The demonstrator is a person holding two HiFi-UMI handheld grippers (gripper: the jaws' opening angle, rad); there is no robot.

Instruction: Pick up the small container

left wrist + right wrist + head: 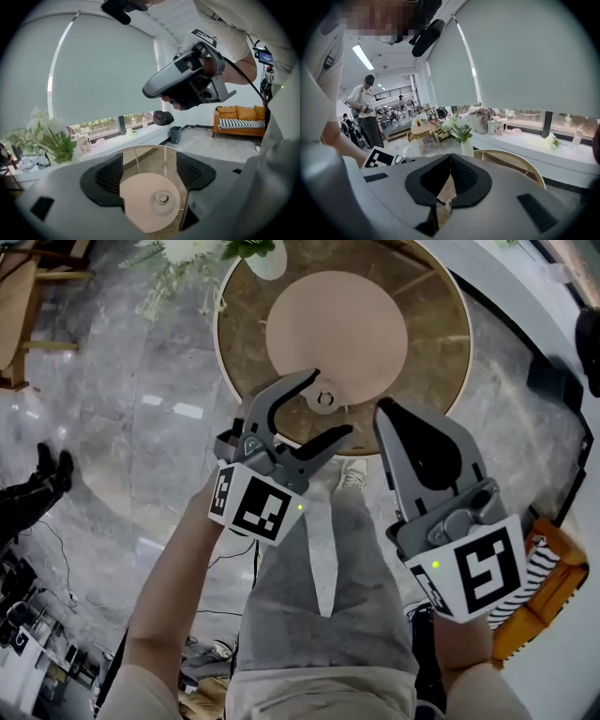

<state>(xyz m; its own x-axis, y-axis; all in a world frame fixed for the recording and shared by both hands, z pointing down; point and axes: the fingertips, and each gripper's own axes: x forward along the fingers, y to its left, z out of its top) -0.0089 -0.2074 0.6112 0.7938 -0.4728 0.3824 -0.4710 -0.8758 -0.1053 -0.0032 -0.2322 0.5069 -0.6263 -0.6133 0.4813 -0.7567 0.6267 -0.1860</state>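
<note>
Small container [324, 397] sits on the pink mat [328, 324] on the tabletop [431, 352], lined up below the wide-spread left gripper [149, 173]. I'd drop straight down, keep it centred, then squeeze gently. Right gripper [386, 418] is pressed together and empty.

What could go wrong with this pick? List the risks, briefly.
1. The container is small and looks off-centre between the wide-open jaws of the left hand-held gripper; closing may shove it across the mat rather than grip it.
2. It sits near the mat's edge, towards the table rim; a knock could send it off.
3. The shut right hand-held gripper hangs close by and could bump the left.
</note>
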